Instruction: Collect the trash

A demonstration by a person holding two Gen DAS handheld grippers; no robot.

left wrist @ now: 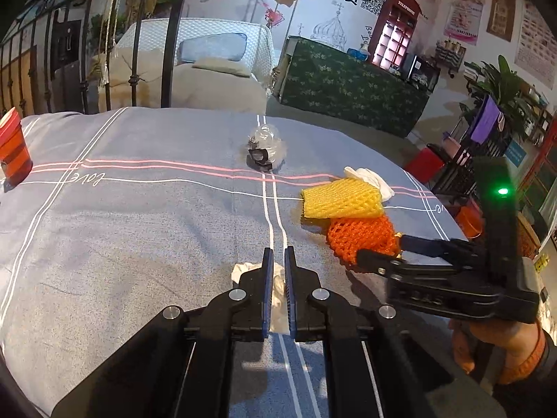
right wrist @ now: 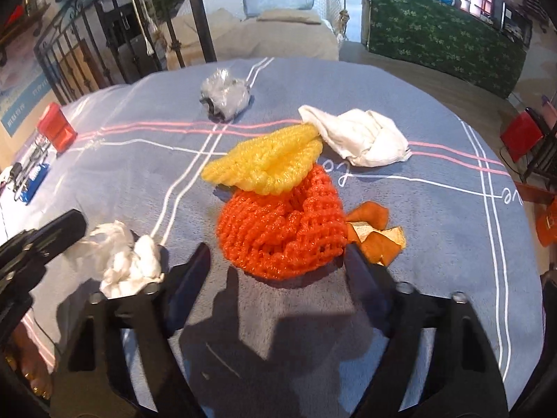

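— While my left gripper (left wrist: 277,261) has its jaws pressed together, what do they pinch?

— They pinch a crumpled white tissue (left wrist: 278,289); the paper shows between the blue pads (left wrist: 267,278) and bulges out on both sides of them. In the right wrist view this same tissue (right wrist: 122,261) sits at the tip of the left finger that comes in from the left edge.

— And my right gripper (right wrist: 278,261)?

— Its jaws stand spread, one finger on each side of the near edge of the orange foam net (right wrist: 282,230). I cannot tell if the pads touch it already. Just beside the right finger lie pieces of orange peel (right wrist: 376,233).

— What is further out?

— A yellow foam net (right wrist: 268,160) lies partly on top of the orange one. Behind it, touching its far corner, is a second white tissue (right wrist: 358,139). Further away, near the crossing of the stripes, is a crumpled clear plastic bag (right wrist: 226,97) with something dark inside. All rests on a grey-blue cloth (right wrist: 435,244) with white and pink lines. At the far left edge stands a red cup (left wrist: 12,146).
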